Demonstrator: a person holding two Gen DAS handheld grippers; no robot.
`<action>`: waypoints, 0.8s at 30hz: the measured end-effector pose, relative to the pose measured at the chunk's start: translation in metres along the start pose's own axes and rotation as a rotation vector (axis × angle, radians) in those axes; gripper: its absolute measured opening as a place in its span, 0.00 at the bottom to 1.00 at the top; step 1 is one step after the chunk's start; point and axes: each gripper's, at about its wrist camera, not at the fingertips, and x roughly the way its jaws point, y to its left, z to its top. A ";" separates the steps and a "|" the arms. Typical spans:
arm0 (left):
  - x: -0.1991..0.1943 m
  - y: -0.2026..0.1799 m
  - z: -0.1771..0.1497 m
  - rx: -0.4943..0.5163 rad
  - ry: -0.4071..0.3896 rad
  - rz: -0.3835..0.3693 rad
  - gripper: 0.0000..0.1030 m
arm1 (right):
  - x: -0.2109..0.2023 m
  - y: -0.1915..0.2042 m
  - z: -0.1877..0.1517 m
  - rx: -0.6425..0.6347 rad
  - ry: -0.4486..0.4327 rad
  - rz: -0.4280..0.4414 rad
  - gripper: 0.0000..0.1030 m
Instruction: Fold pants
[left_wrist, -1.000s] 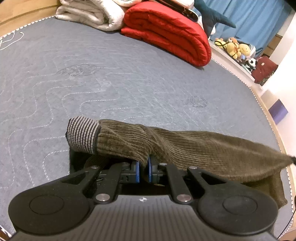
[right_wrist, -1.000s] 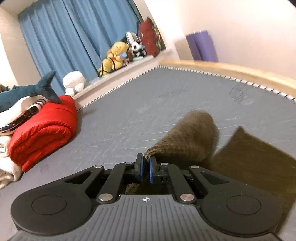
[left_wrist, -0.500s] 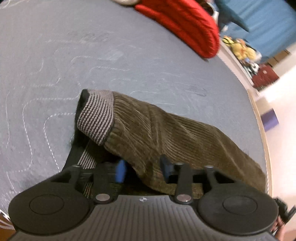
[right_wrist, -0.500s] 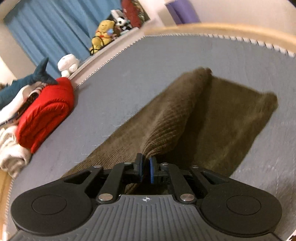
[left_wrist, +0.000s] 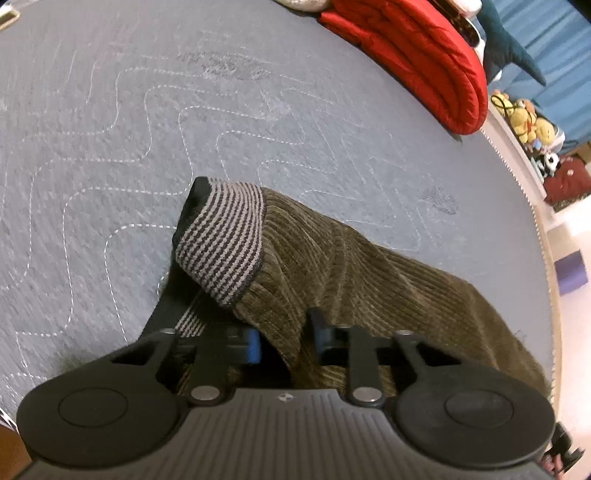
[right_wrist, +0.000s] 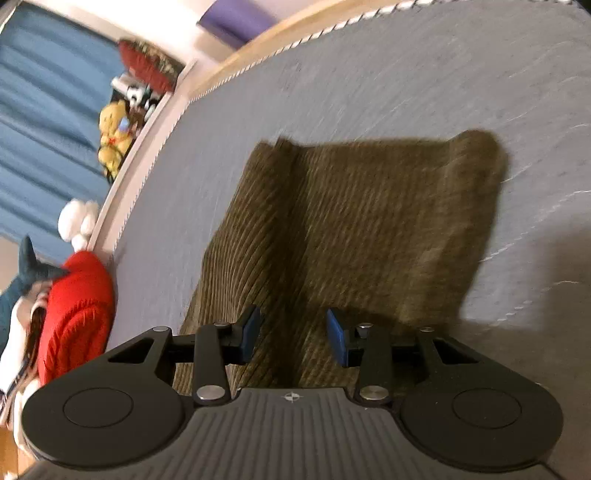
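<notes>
Olive-brown corduroy pants (left_wrist: 351, 266) lie on the grey quilted mattress (left_wrist: 147, 147), their striped waistband (left_wrist: 225, 240) folded up toward the far left. My left gripper (left_wrist: 286, 338) hangs low over the near edge. Its jaws are closing around a ridge of the corduroy, with a dark gap still beside the left pad. In the right wrist view the pants (right_wrist: 369, 206) lie folded and flat. My right gripper (right_wrist: 293, 334) hovers just above them. Its jaws are opening, the blue pads stand well apart, and they grip nothing.
A folded red quilt (left_wrist: 417, 51) and a blue shark plush (left_wrist: 509, 44) lie at the far side of the mattress. Stuffed toys (left_wrist: 528, 122) sit on the ledge by the blue curtain. The mattress's stitched edge (right_wrist: 258, 62) runs close beyond the pants.
Both grippers let go of the pinched corduroy. The left jaws spread wide, then narrowed again. The right gripper sank and rolled, and the lifted fold now lies flat on the mattress.
</notes>
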 end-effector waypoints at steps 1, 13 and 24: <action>-0.002 -0.002 0.000 0.011 -0.015 0.003 0.14 | 0.005 0.002 0.000 -0.007 0.012 -0.001 0.42; -0.034 0.004 -0.004 0.084 -0.159 0.185 0.12 | 0.018 0.019 -0.002 -0.038 -0.042 0.009 0.42; -0.029 -0.005 -0.006 0.157 -0.173 0.150 0.12 | 0.037 0.033 -0.008 -0.061 0.000 0.059 0.10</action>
